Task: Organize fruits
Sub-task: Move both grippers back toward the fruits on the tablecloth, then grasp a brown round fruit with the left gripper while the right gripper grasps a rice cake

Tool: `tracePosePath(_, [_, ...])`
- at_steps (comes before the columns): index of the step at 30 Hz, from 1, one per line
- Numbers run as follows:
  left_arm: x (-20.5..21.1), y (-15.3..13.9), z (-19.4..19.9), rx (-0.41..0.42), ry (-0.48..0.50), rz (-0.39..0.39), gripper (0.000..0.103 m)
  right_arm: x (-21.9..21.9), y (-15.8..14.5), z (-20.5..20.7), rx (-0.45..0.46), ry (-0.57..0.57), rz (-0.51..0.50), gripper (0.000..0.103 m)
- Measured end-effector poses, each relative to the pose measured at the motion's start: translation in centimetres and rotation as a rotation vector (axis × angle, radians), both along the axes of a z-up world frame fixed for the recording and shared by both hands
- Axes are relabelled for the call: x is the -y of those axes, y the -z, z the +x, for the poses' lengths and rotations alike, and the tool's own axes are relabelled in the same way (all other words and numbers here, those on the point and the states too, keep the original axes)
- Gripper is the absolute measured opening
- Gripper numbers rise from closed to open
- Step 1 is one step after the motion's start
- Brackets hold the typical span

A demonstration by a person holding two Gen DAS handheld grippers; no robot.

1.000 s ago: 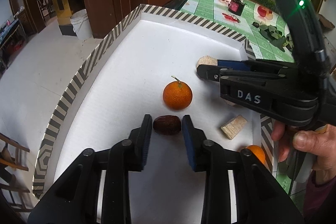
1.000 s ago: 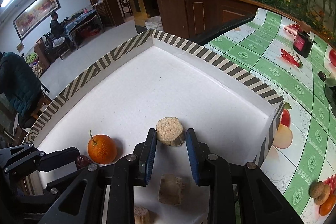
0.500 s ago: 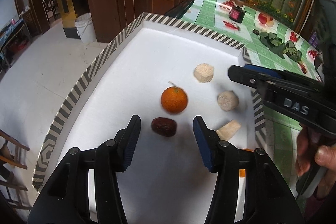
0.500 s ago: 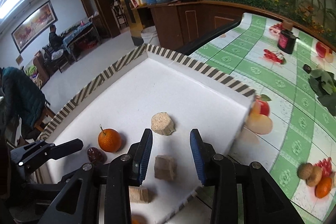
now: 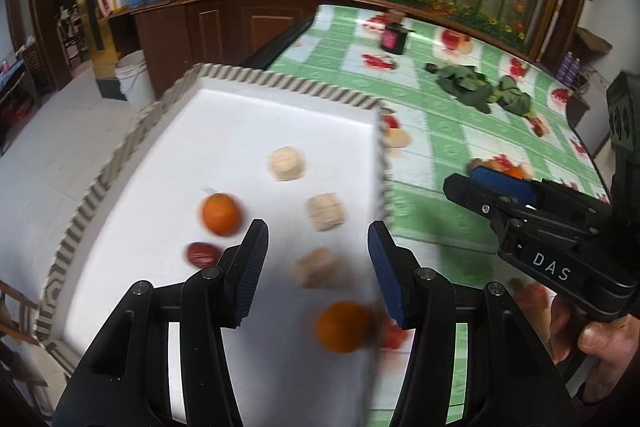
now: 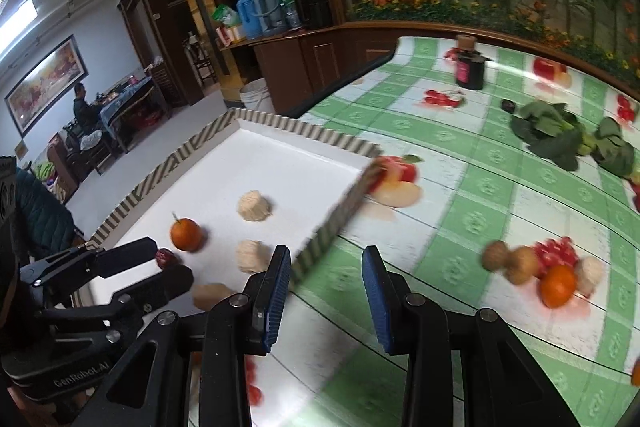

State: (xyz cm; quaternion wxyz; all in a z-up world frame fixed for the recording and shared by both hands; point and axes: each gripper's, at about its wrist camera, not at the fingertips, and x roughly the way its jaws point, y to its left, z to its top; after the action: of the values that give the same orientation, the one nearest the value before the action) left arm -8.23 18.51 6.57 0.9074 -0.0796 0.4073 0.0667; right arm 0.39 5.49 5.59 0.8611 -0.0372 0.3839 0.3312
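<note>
Both grippers hovering empty, fingers spread: left gripper [image 5: 318,273] over white tray [image 5: 224,131], right gripper [image 6: 326,297] over tablecloth [image 6: 460,195]. Tray holding orange [image 6: 185,235], date [image 5: 202,254], tan chunks. Loose fruit pile [image 6: 540,273] lying right of tray. Judging fetch step: right needing reach, pinch one.

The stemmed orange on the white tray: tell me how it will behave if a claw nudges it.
The stemmed orange looks round, so it would probably roll across the smooth white tray. The striped raised rim likely stops it. Its peel looks firm; a gentle push seems safe.
</note>
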Motion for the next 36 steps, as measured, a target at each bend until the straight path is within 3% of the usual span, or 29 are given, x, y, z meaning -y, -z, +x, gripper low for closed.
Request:
tracePosePath(8, [6.2, -0.7, 2.6, 0.002, 0.107, -0.029, 0.052, 8.4, 1.3, 1.8, 0.006, 0.154, -0.073, 0.036])
tracePosePath(16, [11.7, 0.4, 7.1, -0.038, 0.189, -0.026, 0.052, 14.9, 2.3, 4.4, -0.025, 0.257, -0.064, 0.036])
tracePosePath(22, [13.2, 2.5, 10.5, -0.095, 0.226, 0.020, 0.052, 16.6, 2.9, 5.4, -0.046, 0.267, -0.039, 0.036])
tracePosePath(36, [13.3, 4.9, 14.7, -0.166, 0.279, -0.009, 0.052, 16.9, 3.6, 8.4, -0.064, 0.266, -0.038, 0.036])
